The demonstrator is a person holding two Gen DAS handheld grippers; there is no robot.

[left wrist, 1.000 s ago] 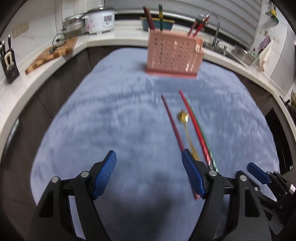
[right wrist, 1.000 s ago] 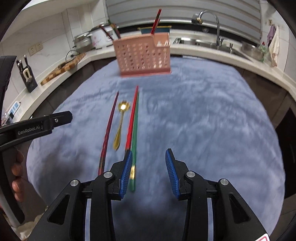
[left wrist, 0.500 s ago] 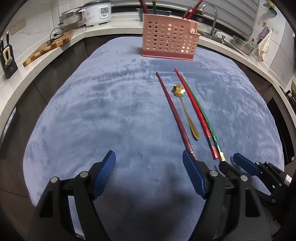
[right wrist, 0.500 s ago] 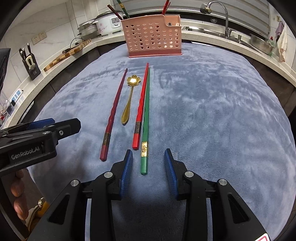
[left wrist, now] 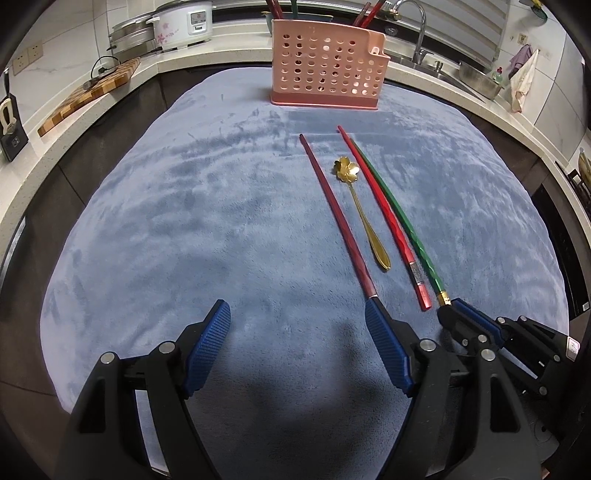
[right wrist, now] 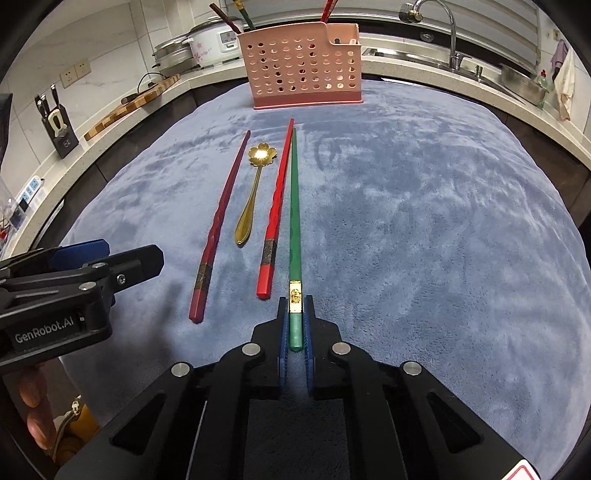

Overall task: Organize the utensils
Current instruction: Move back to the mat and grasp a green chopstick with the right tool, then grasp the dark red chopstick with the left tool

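A green chopstick (right wrist: 294, 206) lies on the blue cloth (right wrist: 424, 229), and my right gripper (right wrist: 294, 314) is shut on its near end. Left of it lie a bright red chopstick (right wrist: 275, 214), a gold flower spoon (right wrist: 253, 195) and a dark red chopstick (right wrist: 219, 225). The pink perforated utensil holder (right wrist: 303, 66) stands at the far end with several chopsticks in it. My left gripper (left wrist: 297, 325) is open and empty, low over the cloth, left of the dark red chopstick (left wrist: 334, 214). The right gripper (left wrist: 458, 314) shows there at the green chopstick's (left wrist: 397, 218) end.
A white counter curves around the cloth, with a rice cooker (left wrist: 184, 22), a wooden cutting board (left wrist: 88, 96), a knife block (right wrist: 57, 122) and a sink with tap (right wrist: 447, 33). The holder also shows in the left view (left wrist: 327, 66).
My right gripper moved forward and closed on the near end of the green chopstick. My left gripper stayed open and the view settled a little closer to the utensils.
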